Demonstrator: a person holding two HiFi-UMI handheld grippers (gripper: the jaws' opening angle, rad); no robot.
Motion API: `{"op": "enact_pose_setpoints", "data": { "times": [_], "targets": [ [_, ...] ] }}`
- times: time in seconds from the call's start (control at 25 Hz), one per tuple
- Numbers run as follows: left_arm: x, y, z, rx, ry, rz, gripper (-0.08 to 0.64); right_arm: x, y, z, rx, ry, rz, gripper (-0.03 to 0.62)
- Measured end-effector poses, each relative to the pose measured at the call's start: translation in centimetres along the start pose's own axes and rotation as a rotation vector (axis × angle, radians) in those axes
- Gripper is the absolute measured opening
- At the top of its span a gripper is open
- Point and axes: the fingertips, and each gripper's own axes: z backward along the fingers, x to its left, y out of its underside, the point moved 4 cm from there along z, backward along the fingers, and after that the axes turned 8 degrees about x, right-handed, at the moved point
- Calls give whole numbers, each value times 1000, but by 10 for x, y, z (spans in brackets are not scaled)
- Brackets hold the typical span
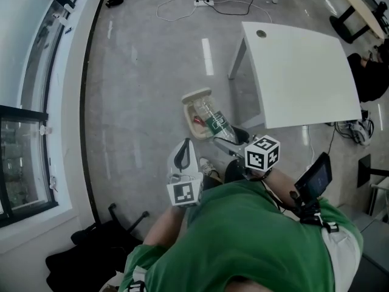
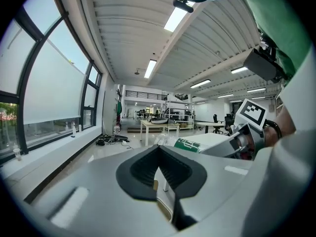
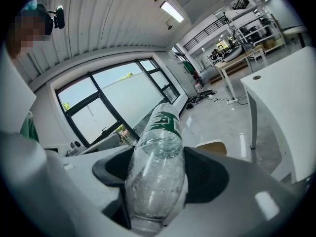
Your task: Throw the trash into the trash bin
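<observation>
A clear plastic bottle (image 1: 214, 124) with a green label is clamped in my right gripper (image 1: 234, 136). It points forward over a small beige trash bin (image 1: 196, 96) on the grey floor. In the right gripper view the bottle (image 3: 159, 167) fills the jaws, and the bin (image 3: 212, 147) shows just beyond it. My left gripper (image 1: 184, 148) hovers to the left of the bin, shut and holding nothing. From the left gripper view the bottle (image 2: 190, 144) and the right gripper's marker cube (image 2: 253, 112) lie to the right.
A white table (image 1: 298, 72) stands right of the bin, its leg close by. Cables and a power strip (image 1: 200, 2) lie on the far floor. Windows run along the left wall, and a black bag (image 1: 91, 248) sits near my feet.
</observation>
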Motion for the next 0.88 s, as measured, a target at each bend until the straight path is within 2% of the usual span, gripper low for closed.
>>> {"op": "enact_pose_setpoints", "data": {
  "times": [0.4, 0.88],
  "targets": [
    [20, 23, -24, 59, 22, 10, 5, -30, 11, -39, 89, 62, -23, 321],
    [25, 69, -77, 196, 14, 35, 5, -88, 38, -82, 222, 93, -57, 321]
  ]
}}
